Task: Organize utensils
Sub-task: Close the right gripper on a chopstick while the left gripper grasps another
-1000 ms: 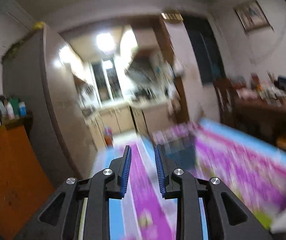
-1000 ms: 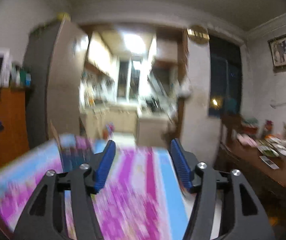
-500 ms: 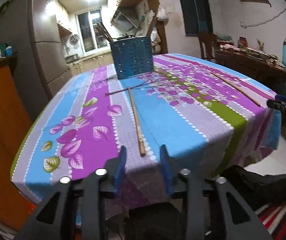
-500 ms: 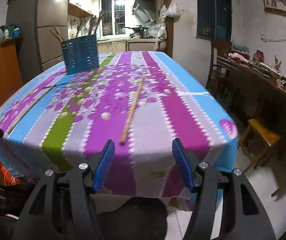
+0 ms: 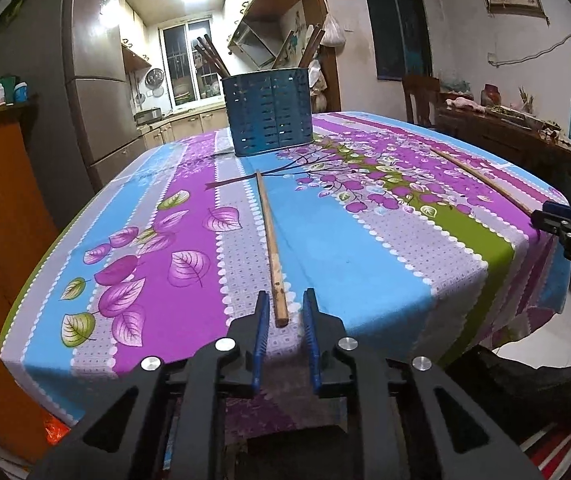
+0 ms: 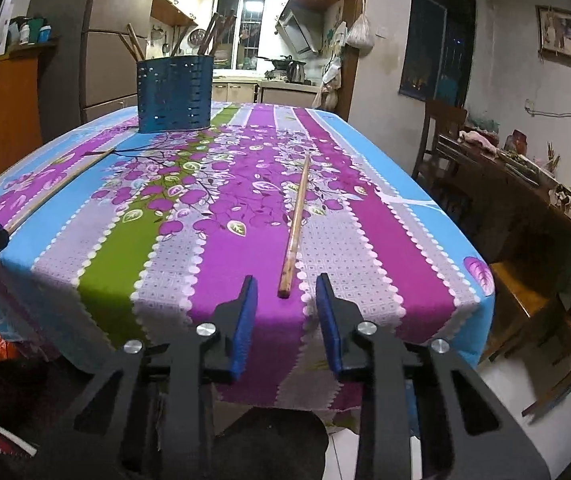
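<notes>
Chopsticks (image 5: pixel 270 236) (image 6: pixel 294 224) lie at the tabletop's near edge; left gripper (image 5: pixel 284 322) and right gripper (image 6: pixel 285 304), fingers apart, each straddle one end, apparently lined up to grasp.

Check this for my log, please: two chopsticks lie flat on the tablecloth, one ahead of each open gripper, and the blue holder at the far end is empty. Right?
Not quite. The blue holder is not empty: several sticks stand in it, as both wrist views show. The rest holds: one chopstick lies ahead of the open left gripper, the other chopstick ahead of the open right gripper.
</notes>
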Tool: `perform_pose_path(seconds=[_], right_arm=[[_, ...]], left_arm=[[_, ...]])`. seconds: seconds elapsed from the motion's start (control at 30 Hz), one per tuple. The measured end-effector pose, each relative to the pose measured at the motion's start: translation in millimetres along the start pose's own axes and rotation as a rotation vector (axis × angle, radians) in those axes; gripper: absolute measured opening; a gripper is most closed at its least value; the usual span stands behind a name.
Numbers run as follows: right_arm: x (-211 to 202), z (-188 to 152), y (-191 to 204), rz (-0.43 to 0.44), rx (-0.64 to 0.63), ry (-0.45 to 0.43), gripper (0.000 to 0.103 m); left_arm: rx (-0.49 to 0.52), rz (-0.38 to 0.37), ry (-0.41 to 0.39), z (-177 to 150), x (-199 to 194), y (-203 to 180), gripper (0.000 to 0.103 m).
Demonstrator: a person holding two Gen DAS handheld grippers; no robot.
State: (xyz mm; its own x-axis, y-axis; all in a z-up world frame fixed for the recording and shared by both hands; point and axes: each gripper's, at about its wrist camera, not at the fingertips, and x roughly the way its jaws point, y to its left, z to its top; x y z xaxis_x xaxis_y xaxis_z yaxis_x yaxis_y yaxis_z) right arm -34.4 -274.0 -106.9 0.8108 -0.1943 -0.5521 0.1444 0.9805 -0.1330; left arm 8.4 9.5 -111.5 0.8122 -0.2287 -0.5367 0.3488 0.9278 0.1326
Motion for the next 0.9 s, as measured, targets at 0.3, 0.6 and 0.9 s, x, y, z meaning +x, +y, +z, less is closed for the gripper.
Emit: perform_pose_path(seconds=[0.3, 0.6, 0.9], right_arm=[[8.0, 0.2, -9.9, 0.067, 0.092, -0.011, 0.01], [6.6, -5.7, -19.0, 0.104, 0.179, -0.039, 0.005], [-1.6, -6.9, -20.9, 0.106, 0.19, -0.044, 0.005]], left_arm=[[0.001, -0.019, -0.025, -2.7, 1.8, -1.4, 0.01], [-0.024, -0.053, -0.039, -5.0, 2.4, 4.2, 0.009], [-0.012, -0.028, -0.04, -5.2, -2.4, 4.0, 0.007]])
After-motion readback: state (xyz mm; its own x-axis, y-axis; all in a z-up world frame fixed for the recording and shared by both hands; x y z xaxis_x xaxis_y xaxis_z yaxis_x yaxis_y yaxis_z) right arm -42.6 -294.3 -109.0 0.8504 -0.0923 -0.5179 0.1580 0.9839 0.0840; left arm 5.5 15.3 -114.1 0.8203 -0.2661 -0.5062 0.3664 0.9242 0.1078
